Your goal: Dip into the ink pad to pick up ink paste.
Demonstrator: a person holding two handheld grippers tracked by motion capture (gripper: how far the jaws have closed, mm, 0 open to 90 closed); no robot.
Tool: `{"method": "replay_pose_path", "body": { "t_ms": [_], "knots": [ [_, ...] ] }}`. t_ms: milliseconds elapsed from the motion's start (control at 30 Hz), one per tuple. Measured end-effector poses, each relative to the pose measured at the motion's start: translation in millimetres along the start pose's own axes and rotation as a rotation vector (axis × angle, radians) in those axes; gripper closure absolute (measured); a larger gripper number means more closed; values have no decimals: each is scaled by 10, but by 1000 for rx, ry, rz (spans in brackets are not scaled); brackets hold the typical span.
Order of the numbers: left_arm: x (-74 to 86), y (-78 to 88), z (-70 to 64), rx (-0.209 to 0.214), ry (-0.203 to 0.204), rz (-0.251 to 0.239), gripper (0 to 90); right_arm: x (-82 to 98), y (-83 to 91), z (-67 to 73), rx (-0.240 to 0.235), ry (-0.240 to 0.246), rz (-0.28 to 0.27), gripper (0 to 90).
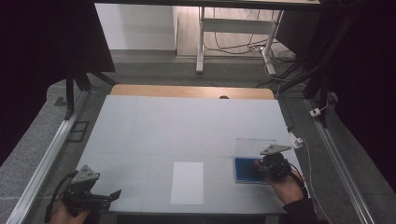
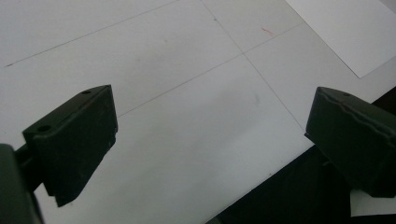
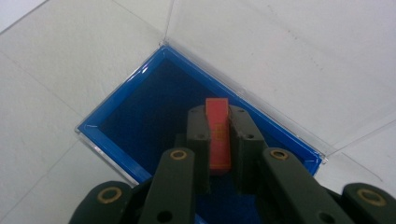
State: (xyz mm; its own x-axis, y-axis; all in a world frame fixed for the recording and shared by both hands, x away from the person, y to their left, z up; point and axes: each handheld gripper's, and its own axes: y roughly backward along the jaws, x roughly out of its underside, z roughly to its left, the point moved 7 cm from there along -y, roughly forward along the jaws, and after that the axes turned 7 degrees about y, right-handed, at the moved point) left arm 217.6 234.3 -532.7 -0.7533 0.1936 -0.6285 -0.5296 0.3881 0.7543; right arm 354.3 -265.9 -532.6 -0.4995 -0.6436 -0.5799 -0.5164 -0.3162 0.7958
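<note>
Nearest the person, at the table's front left corner, the left gripper (image 1: 109,196) sat low in a hand, a matte black tool with a grey three-cornered plate on top and a cable looping behind. Its jaws stood spread wide with nothing between them; in the left gripper view they were blunt, wedge-shaped blocks with a dull, faintly ridged face, over the smooth white table (image 2: 187,140), which was crossed by thin straight seam lines.

A little farther in lay a flat rectangular sheet of white paper (image 1: 187,182), brighter than the table's surface and square to its front edge.

To the right, the right gripper (image 3: 218,135) hung over an open case (image 3: 140,112). Its jaws were pressed in on a small red block (image 3: 218,133), a slim oblong piece with flat faces and a squared top end, held upright between the pads so that its tip rose just above them. The block was over the case's tray, a shallow rectangle lined in deep blue with a raised blue rim and a clear plastic outer shell. I could not tell whether the block touched the lining.

Beyond it the case's clear lid (image 1: 254,147) lay folded back on the table, thin, glossy and see-through. Farther still, a strip of pale wood (image 1: 187,91) edged the table's far side.
</note>
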Motion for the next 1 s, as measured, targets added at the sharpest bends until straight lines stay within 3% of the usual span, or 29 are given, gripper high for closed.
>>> {"method": "replay_pose_path", "body": {
  "t_ms": [233,300,533,733,900,1000],
  "knots": [
    [0,-1,2,3,3,1,26,54,-6,-128,-102,-136,-52,807],
    [-1,-1,3,2,3,1,26,50,-6,-120,-98,-129,-47,807],
    [-4,-5,4,1,3,2,26,10,-9,-27,-21,-15,-12,807],
    [-3,-3,3,4,3,1,26,56,-9,-113,-94,-113,-55,807],
    [-3,-3,3,4,2,1,27,30,-8,-63,-52,-58,-32,805],
    [-4,-3,3,4,3,1,27,38,-5,-75,-62,-77,-39,805]
  ]
}}
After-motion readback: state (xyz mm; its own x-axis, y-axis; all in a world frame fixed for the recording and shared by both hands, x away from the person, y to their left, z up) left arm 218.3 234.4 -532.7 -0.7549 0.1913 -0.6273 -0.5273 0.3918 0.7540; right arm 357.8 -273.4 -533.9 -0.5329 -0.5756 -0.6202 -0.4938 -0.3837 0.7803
